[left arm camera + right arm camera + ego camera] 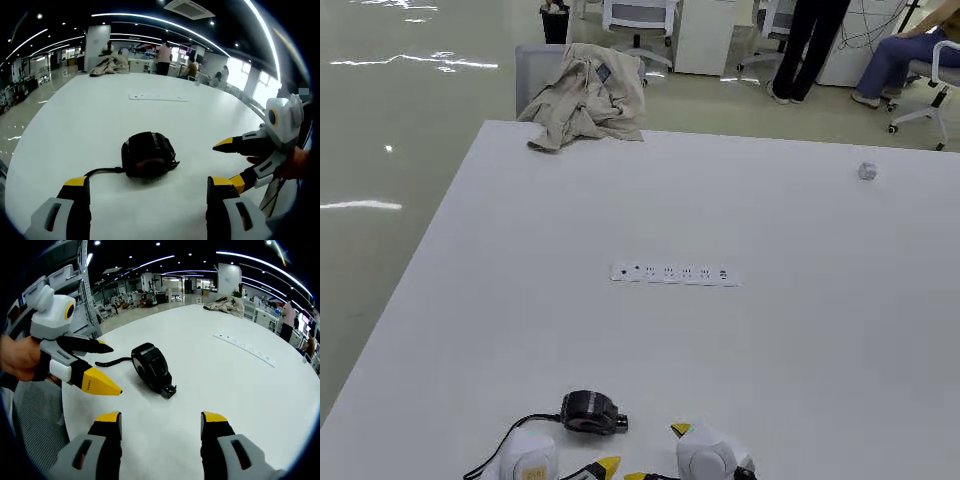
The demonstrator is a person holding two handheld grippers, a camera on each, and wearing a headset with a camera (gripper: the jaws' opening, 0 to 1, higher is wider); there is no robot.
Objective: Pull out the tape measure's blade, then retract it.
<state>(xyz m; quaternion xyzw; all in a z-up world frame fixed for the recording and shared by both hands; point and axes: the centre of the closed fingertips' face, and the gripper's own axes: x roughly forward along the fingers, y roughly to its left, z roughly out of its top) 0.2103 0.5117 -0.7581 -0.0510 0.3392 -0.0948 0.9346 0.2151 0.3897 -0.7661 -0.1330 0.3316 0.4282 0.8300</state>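
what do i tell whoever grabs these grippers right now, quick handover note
Left gripper: open, empty, just short of the tape measure.
Right gripper: open, empty, facing the tape measure's blade end, not touching.
Tape measure lies on the white table near the person, between both grippers, strap trailing toward the left one.
Done: nothing; blade fully in.
Left: hold case, pull blade out, retract it.

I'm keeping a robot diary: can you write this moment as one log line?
tape measure: on table, retracted | left gripper: jaws open, empty | right gripper: jaws open, empty
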